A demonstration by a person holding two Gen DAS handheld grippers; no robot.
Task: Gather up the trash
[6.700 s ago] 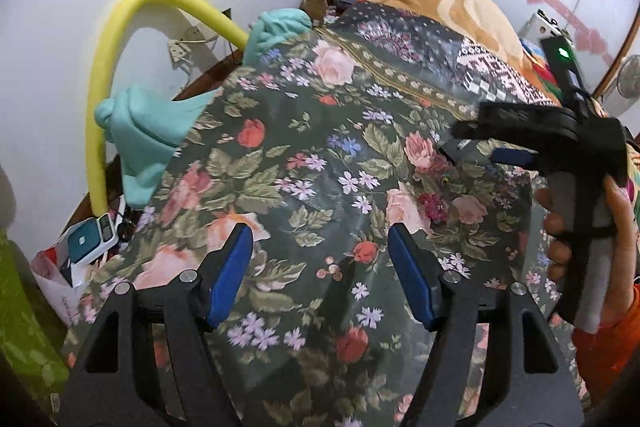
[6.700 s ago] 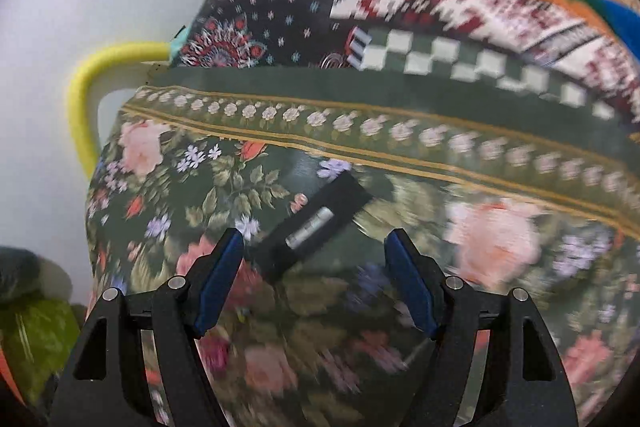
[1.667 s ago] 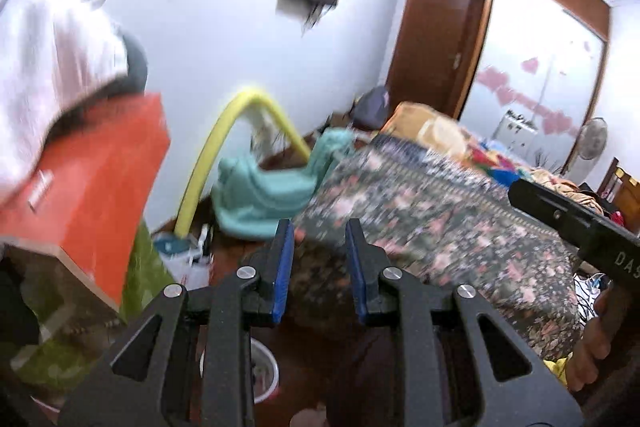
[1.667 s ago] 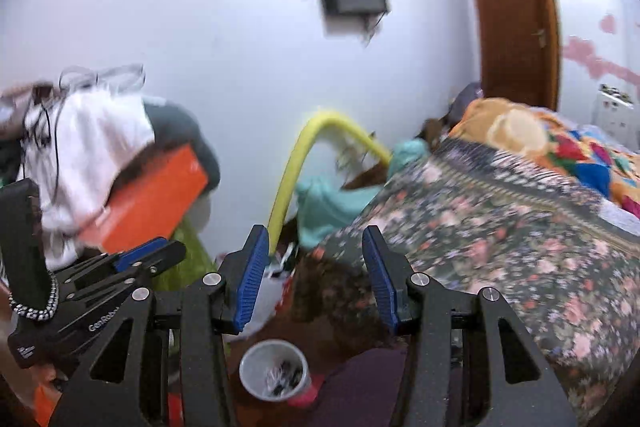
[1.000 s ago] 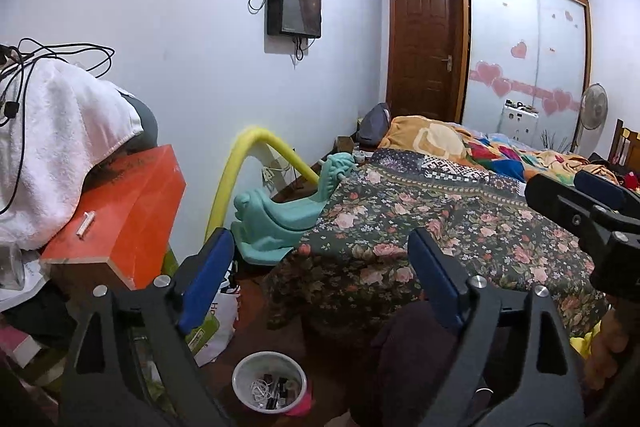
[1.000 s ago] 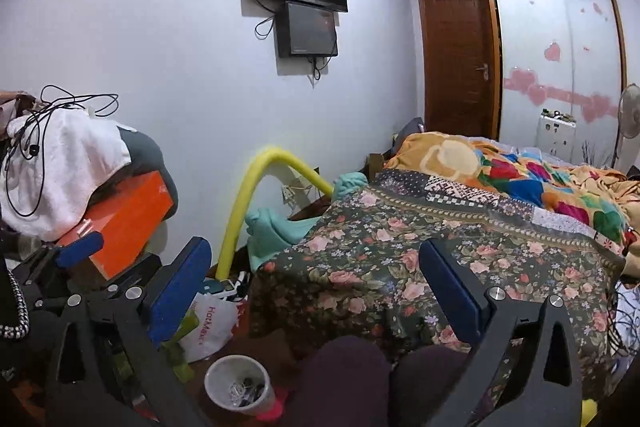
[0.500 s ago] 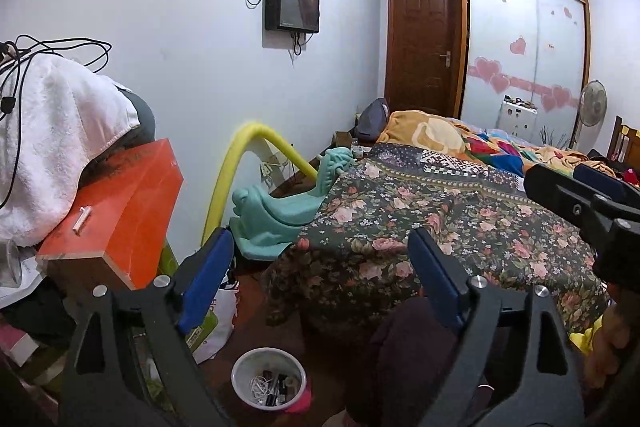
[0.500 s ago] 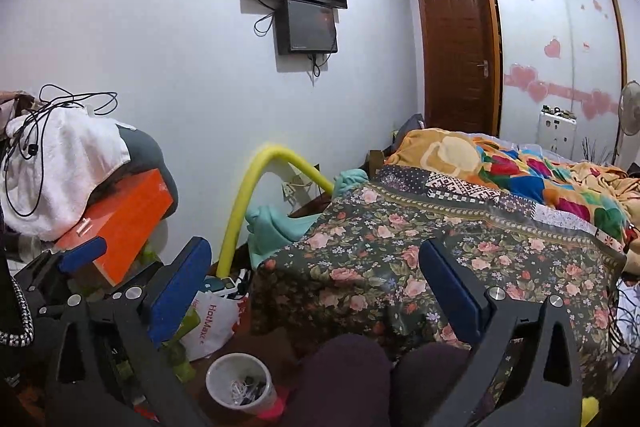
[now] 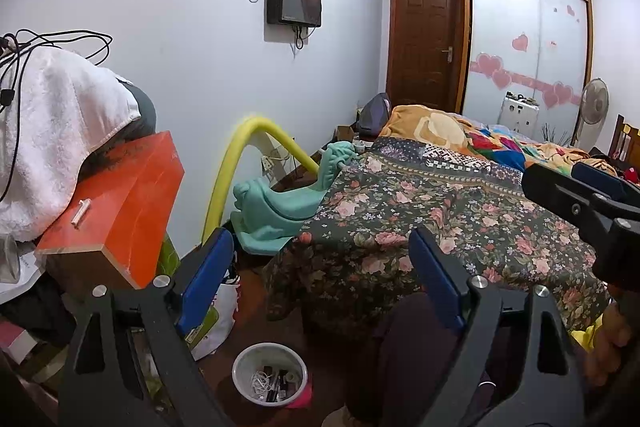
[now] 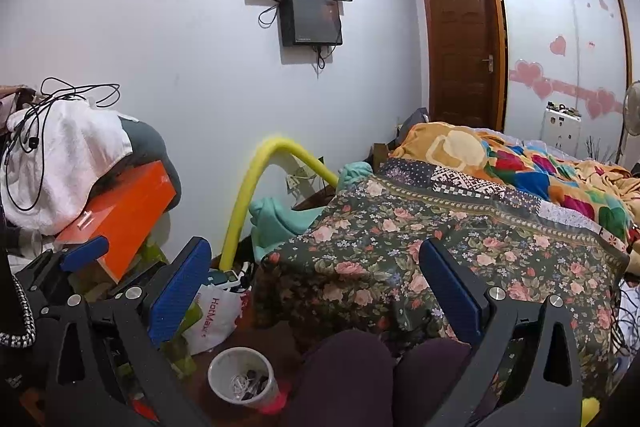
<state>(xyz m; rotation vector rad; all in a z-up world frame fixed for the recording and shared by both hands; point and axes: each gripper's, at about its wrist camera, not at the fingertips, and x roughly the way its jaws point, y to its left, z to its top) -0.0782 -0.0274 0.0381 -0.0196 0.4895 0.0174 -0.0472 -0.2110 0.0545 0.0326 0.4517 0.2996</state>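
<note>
Clutter is filling the small white bin (image 9: 270, 375) at the bottom centre of both views, but its contents are too small to sort out: pale tangled bits and dark pieces, nothing more can be told. In the right wrist view the same bin (image 10: 242, 377) is sitting low and left of centre, with something pink partly hidden under its base. Dark-clothed knees (image 10: 352, 367) are covering the floor just right of it.

Both grippers are hanging with jaws wide apart and nothing between them: the left gripper (image 9: 320, 279) is framing the near corner of the bed, and the right gripper (image 10: 316, 287) is doing likewise. The right gripper is also cutting into the right edge of the left view, only partly visible, held by a hand (image 9: 608, 343) that is cropped by the frame.

Bare reddish-brown floor is showing only in a narrow strip around the bin, hemmed in by the draped floral blanket (image 9: 420, 219) on the right and a white plastic bag (image 10: 214, 315) on the left. A glossy orange box (image 9: 120, 203) is jutting out at the left, with a fluffy white towel (image 9: 52, 131) and looped black cables lying above it. A bent yellow foam tube (image 9: 244, 151) is arching against the wall beside crumpled teal cloth (image 9: 276, 203).
</note>
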